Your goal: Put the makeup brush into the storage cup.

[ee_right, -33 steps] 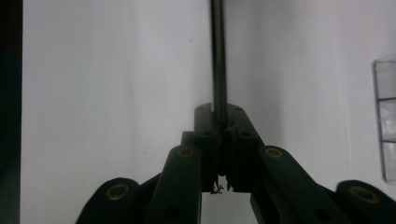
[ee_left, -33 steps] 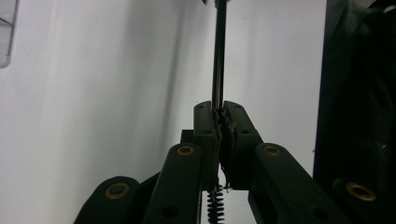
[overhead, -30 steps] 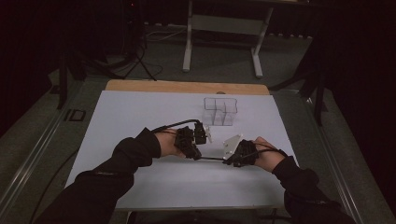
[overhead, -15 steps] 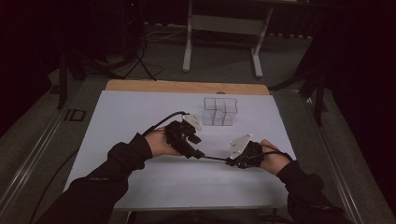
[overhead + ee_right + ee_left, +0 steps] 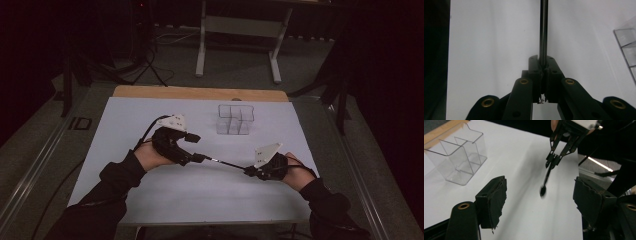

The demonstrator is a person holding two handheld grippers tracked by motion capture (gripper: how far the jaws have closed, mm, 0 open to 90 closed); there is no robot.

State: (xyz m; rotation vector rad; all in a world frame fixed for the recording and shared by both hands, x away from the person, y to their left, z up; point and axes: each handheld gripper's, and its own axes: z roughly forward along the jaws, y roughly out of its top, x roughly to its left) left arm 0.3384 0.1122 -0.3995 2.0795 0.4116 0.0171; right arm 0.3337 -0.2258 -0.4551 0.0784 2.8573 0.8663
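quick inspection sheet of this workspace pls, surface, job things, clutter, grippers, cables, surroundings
surface: white table top, bare wooden strip at far edge.
job's things: clear divided organizer, empty, upright; thin dark rod with rounded tip.
clutter: nothing seen.
grippers: left gripper open, fingers wide apart; right gripper shut on the rod's end.
cables: one trails from the left gripper; more on the floor beyond.
surroundings: dark room, white stand legs behind the table.

A clear divided box stands on the table, toward its far edge.
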